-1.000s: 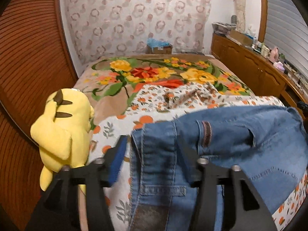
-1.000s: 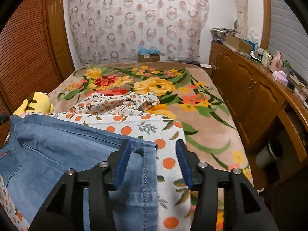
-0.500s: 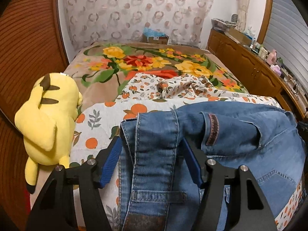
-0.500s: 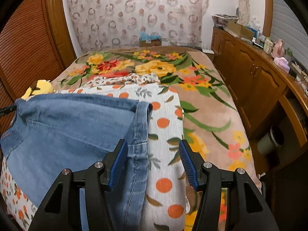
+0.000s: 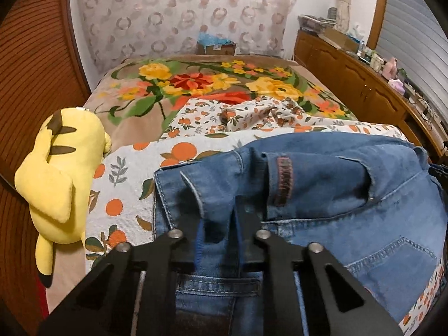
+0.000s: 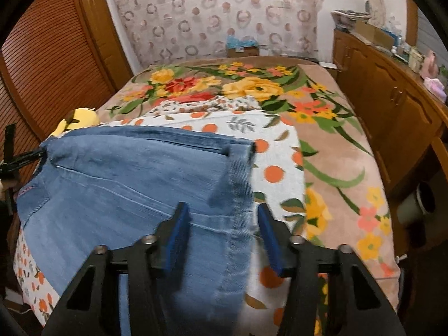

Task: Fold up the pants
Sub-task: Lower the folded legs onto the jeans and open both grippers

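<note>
2 grippers on the jeans (image 5: pixel 322 196), which lie flat across the orange-print sheet (image 5: pixel 126 168) on the bed. Left gripper (image 5: pixel 218 232) is closing with a pinched ridge of waistband denim between its jaws. Right gripper (image 6: pixel 221 224) is closing astride the side seam, pads not yet pressing. Risk: right closes late or shallow, so the seam slips out and the fold skews; sheet could get pinched too.

My L wrist cam sits close over jeans (image 5: pixel 322 196), tilted down, facing curtain (image 5: pixel 182 14). R cam same, right edge of jeans (image 6: pixel 126 182). Both share bed (image 6: pixel 322 140), plush (image 5: pixel 61 173), cabinets (image 6: pixel 392 98).
</note>
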### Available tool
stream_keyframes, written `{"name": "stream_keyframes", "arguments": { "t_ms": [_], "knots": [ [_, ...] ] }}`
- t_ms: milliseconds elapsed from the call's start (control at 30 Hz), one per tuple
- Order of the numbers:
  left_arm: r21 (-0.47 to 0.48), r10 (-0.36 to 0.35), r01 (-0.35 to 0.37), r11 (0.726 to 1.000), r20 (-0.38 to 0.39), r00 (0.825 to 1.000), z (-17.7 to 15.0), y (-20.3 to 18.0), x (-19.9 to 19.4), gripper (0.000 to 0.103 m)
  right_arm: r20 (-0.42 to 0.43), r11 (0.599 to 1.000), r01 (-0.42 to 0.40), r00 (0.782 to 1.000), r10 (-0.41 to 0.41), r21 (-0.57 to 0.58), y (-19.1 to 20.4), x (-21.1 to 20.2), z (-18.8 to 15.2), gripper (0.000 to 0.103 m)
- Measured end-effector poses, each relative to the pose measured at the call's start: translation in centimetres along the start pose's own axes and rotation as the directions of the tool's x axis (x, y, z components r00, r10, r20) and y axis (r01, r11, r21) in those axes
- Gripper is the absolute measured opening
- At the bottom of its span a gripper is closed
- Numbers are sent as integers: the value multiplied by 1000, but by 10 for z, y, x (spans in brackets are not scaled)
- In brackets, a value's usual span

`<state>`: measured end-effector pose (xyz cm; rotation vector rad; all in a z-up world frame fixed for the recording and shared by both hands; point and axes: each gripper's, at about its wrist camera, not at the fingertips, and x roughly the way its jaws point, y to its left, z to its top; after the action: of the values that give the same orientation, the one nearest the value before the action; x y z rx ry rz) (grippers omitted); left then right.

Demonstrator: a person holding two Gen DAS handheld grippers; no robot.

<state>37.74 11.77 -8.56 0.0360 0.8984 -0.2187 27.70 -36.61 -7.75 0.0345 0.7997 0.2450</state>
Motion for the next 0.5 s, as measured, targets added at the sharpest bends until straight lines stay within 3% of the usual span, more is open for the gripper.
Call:
{"name": "stream_keyframes", "arguments": {
  "t_ms": [33, 100, 300, 500],
  "knots": [
    [7, 2, -2, 1000, 10, 1000, 0, -1, -3, 14, -3, 1000, 7, 1000, -7, -7, -1, 2, -1, 34],
    [17, 9, -9, 1000, 36, 999, 0, -4, -12, 13, 0, 1000, 2, 1000, -2, -11, -3, 2, -1, 9],
    [-1, 9, -9, 1000, 158, 987, 6, -5, -54, 12, 110, 1000, 16, 994, -16, 2, -9, -15, 0, 4],
    [-4, 41, -41, 999, 239, 970, 20, -1, -77, 12, 242, 999, 35, 969, -42, 32, -15, -34, 5, 4]
  ]
}}
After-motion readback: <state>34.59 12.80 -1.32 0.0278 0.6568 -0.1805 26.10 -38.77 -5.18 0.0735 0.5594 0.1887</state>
